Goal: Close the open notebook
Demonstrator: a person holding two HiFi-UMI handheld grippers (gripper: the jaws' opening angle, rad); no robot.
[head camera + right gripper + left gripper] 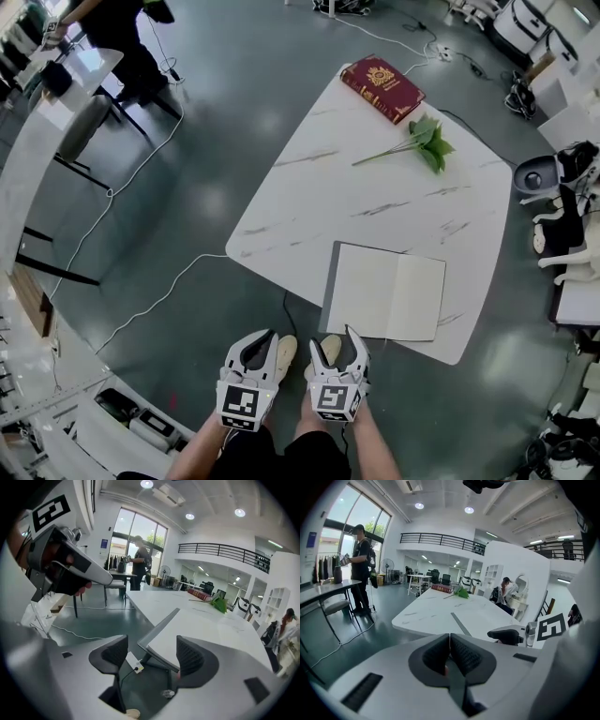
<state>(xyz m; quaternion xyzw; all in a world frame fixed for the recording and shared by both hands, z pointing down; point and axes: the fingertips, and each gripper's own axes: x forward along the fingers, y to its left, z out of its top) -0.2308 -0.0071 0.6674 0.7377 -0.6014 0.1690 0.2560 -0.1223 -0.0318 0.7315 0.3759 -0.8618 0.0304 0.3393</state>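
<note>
The open notebook lies flat with blank white pages at the near edge of the white marble table, its grey cover showing along the left side. Both grippers hang below that table edge, over the floor and apart from the notebook. My left gripper is shut, pads together with nothing between them. My right gripper is open and empty; in the right gripper view the notebook shows beyond and between its jaws. The left gripper view shows the notebook's grey edge farther off.
A red book and a green leaf sprig lie at the table's far side. White cables run across the dark floor at left. A person stands by a desk at far left. A power strip lies under the table.
</note>
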